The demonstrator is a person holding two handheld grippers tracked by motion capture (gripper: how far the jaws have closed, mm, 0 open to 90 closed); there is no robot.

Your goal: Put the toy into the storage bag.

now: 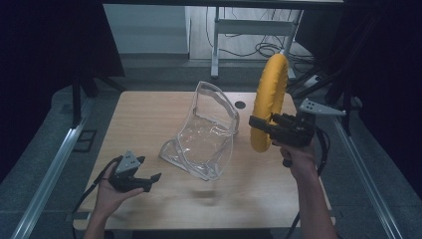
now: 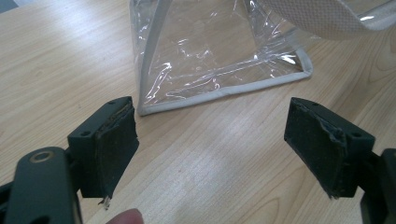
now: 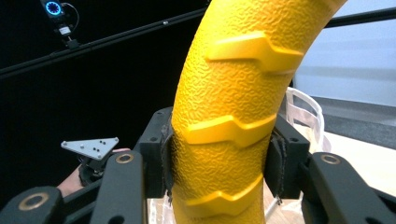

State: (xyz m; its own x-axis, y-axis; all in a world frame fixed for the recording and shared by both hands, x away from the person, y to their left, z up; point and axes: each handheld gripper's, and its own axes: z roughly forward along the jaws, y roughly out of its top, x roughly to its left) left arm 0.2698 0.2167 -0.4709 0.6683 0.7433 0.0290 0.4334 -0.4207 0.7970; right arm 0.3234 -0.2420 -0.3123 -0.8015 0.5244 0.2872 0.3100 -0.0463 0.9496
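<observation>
A yellow ring point(image 1: 268, 102) with a rough, ribbed skin stands upright in the air over the right side of the table, and my right gripper point(image 1: 259, 123) is shut on its lower part. In the right gripper view both pads press the yellow ring point(image 3: 233, 140) from either side, with my right gripper point(image 3: 224, 161) low in that view. A clear plastic bag point(image 1: 204, 132) with grey trim stands open in the middle of the table. My left gripper point(image 1: 149, 172) rests open near the front left, pointing at the bag. Its jaws stand wide apart with bare wood between them, just short of the bag's corner point(image 2: 219, 60).
The wooden table point(image 1: 149, 109) has a small dark hole point(image 1: 240, 105) near its far edge. Metal rails run along both sides of the table. A desk frame and loose cables lie on the floor beyond it. The other hand's grey plate point(image 3: 91, 147) is in the right gripper view.
</observation>
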